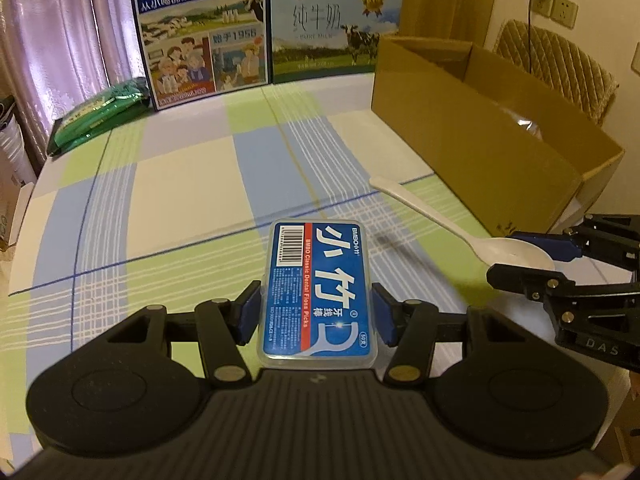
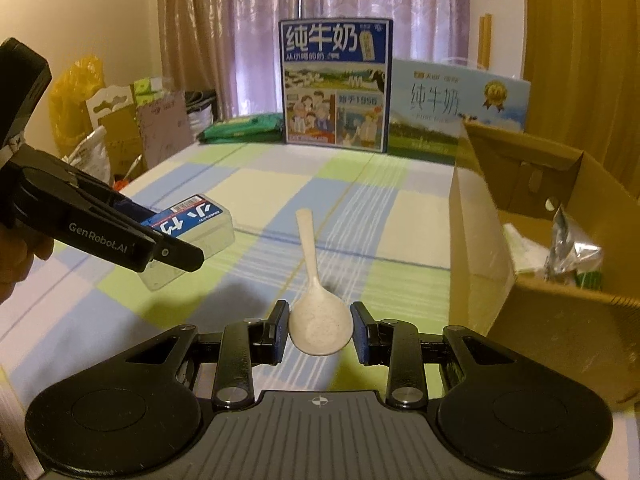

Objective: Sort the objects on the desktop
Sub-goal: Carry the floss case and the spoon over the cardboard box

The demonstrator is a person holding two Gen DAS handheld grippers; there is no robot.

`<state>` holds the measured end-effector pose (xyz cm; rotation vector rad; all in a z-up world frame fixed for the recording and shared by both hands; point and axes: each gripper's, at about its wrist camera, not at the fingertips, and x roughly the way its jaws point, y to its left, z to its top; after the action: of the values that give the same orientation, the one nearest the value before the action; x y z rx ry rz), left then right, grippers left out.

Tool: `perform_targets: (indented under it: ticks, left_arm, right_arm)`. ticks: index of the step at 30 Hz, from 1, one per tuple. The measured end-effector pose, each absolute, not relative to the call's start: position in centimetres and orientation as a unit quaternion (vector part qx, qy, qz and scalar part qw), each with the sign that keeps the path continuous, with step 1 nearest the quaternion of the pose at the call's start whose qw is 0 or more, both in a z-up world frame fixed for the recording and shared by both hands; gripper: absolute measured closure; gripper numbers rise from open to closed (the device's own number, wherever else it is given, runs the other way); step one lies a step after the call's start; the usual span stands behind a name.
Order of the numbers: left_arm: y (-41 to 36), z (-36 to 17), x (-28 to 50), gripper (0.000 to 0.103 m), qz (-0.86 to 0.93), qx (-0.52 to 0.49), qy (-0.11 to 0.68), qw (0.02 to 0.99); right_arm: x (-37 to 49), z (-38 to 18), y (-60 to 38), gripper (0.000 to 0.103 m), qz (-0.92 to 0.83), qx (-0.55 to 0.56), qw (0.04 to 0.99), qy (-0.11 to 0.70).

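— Two grippers at work over a checked tablecloth [image 1: 192,184]. What does each one have?

— Nearest the left wrist camera, the left gripper [image 1: 316,312] clamps a dental floss pick box [image 1: 316,292] by its long sides, blue pads pressed against the clear plastic. The box's long axis runs straight ahead along the fingers, barcode end pointing away. Seen from the right wrist, that gripper [image 2: 160,236] reaches in from the left edge, tilted downward, with the box [image 2: 192,220] lifted clear of the cloth and part of a hand [image 2: 24,256] behind it.

— And the right?

— The right gripper [image 2: 320,330] straddles the bowl of a white spoon [image 2: 318,304]. Its jaws stand just beside the bowl on either side; whether the pads actually touch it cannot be told. The bowl sits closest to the camera and the handle points away toward the far end of the table. From the left wrist, the spoon [image 1: 460,228] runs diagonally, handle up-left, bowl between the right gripper's fingers [image 1: 524,276].

— What lies farther off?

— An open cardboard box [image 2: 560,320] stands on the right, near the spoon; only the right view looks inside, showing crinkled silver packaging [image 2: 572,256]. At the table's far edge stand a dark blue milk carton [image 1: 200,32] and a pale blue milk carton [image 1: 332,28] side by side, with a green packet [image 1: 100,116] lying to their left.
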<state>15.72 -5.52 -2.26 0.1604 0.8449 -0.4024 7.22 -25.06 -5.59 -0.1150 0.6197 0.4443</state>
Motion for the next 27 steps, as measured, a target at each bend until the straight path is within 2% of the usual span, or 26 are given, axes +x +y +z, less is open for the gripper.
perform_targets:
  ticks: [27]
  left_arm:
    - [-8.1, 3.6, 14.1, 0.052, -0.207, 0.021, 0.345, 0.915]
  right_arm:
    - [6.1, 1.8, -27.8, 0.073, 0.177, -0.052, 0.954, 0.237]
